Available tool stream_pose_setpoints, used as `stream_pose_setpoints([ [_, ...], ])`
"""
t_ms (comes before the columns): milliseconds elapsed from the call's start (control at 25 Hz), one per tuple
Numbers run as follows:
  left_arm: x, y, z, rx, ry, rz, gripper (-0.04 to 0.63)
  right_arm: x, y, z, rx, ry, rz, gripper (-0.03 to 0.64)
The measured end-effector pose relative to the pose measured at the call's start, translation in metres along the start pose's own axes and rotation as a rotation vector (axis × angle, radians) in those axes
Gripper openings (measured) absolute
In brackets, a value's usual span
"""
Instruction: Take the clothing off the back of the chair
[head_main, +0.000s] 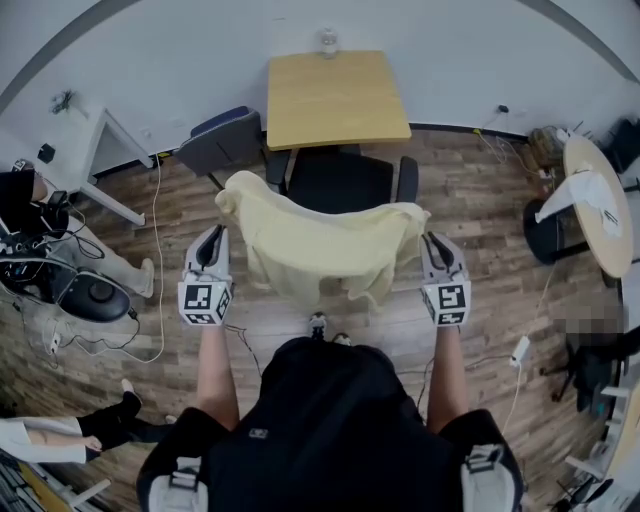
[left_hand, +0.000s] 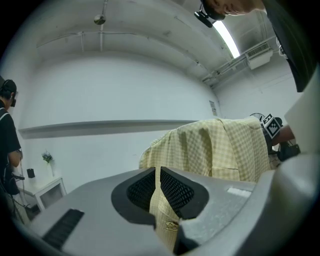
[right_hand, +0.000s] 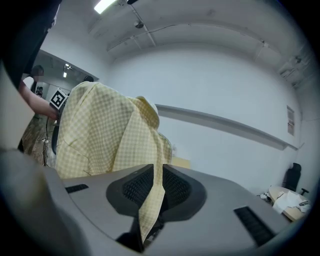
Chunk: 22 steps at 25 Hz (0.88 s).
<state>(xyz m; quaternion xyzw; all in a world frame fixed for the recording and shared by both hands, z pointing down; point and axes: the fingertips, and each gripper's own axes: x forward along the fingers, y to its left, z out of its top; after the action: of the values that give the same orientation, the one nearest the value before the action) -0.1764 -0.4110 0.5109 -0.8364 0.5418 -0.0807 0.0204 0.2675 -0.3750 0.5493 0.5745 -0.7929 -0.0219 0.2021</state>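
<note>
left gripper (head_main: 213, 238): clamped on one edge of yellow checked shirt (head_main: 320, 245) | right gripper (head_main: 431, 243): clamped on opposite edge | spread between both, just ahead, over black chair (head_main: 340, 180) back

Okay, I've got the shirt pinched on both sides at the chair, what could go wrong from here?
The left gripper and right gripper each pinch only a thin fold of the yellow shirt, so an edge might slip free. The hanging cloth could also snag on the chair or its armrest.
</note>
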Motion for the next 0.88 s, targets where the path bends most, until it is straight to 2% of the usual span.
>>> stream_pose_setpoints([
  [200,0.013,0.017,-0.001,0.013,-0.004,0.018,0.097,0.003,-0.004,0.01,-0.006,-0.024,-0.019,0.13],
  [360,0.023,0.026,-0.002,0.014,-0.003,0.013,0.137,0.008,-0.005,0.015,0.0,-0.033,-0.01,0.205],
  [560,0.039,0.029,0.0,0.023,0.003,-0.029,0.172,0.014,-0.01,0.02,0.0,-0.046,0.021,0.232],
  [880,0.058,0.033,-0.003,0.038,0.018,-0.133,0.186,0.028,-0.005,0.034,-0.067,-0.027,0.17,0.23],
])
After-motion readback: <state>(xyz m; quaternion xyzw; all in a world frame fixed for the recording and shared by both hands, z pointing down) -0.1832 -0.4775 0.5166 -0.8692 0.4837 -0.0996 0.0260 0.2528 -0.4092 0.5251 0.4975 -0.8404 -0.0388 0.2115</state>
